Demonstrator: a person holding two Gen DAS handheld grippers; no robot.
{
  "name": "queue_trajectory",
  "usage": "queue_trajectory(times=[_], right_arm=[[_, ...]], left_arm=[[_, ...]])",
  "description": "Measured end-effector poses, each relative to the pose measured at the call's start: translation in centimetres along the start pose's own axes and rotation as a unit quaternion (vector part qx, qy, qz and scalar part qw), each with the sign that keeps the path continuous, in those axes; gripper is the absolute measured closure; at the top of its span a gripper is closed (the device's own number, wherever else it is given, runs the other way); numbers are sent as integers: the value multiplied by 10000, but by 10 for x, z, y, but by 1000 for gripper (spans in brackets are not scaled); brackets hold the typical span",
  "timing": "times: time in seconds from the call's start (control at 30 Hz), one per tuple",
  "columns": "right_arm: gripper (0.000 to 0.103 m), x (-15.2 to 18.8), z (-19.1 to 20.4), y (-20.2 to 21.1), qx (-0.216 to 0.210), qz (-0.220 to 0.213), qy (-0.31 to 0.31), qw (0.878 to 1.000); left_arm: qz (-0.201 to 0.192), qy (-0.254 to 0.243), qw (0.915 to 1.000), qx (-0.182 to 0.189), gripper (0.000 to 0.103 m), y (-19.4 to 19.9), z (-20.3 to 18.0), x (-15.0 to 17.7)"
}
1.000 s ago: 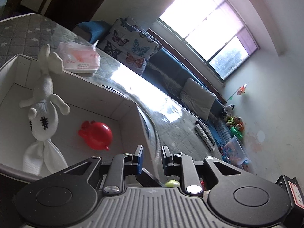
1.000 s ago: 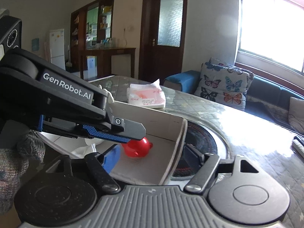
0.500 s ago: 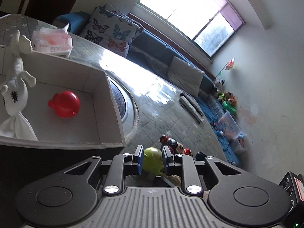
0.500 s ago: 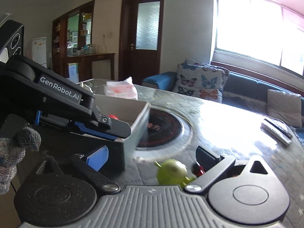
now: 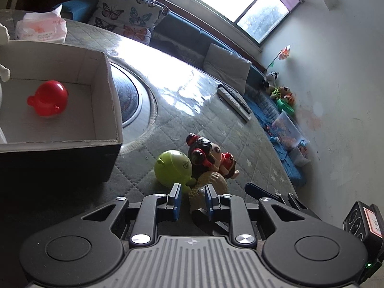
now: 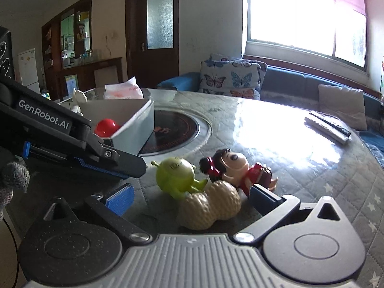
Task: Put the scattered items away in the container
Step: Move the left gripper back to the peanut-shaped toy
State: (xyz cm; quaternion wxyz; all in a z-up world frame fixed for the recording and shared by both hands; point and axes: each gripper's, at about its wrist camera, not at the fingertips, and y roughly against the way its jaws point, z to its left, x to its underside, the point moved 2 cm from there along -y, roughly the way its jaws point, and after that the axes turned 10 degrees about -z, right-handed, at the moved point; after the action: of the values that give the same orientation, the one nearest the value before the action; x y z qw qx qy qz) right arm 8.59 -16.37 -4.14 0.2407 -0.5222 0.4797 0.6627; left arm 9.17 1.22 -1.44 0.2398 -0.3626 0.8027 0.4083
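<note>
A green alien toy (image 5: pixel 173 168) (image 6: pixel 176 175), a girl doll in red (image 5: pixel 211 157) (image 6: pixel 237 170) and a tan peanut toy (image 5: pixel 211 183) (image 6: pixel 211 207) lie together on the quilted table. The white box (image 5: pixel 105 88) (image 6: pixel 134 124) at the left holds a red round toy (image 5: pixel 48 99) (image 6: pixel 106 126) and a white rabbit doll (image 6: pixel 78 98). My left gripper (image 5: pixel 192 195) is open and empty, just short of the peanut. My right gripper (image 6: pixel 192 198) is wide open around the peanut without touching it.
A pink tissue pack (image 5: pixel 40 27) (image 6: pixel 123 91) lies behind the box. A round black hotplate (image 5: pixel 127 96) (image 6: pixel 172 132) is set in the table beside the box. Two remote controls (image 5: pixel 234 100) (image 6: pixel 327 126) lie at the far right. A sofa runs behind the table.
Both grippers have swung away from the box and down to the toy cluster. The peanut toy has come into view between the fingers.
</note>
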Motion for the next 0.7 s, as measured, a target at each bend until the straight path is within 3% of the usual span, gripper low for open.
queue_trajectory(times=[0.7], right_arm=[[12,20,-17,-24,-108,339,-82,9993]], left_arm=[[379,1,9993,44,73,-28,-11,5]])
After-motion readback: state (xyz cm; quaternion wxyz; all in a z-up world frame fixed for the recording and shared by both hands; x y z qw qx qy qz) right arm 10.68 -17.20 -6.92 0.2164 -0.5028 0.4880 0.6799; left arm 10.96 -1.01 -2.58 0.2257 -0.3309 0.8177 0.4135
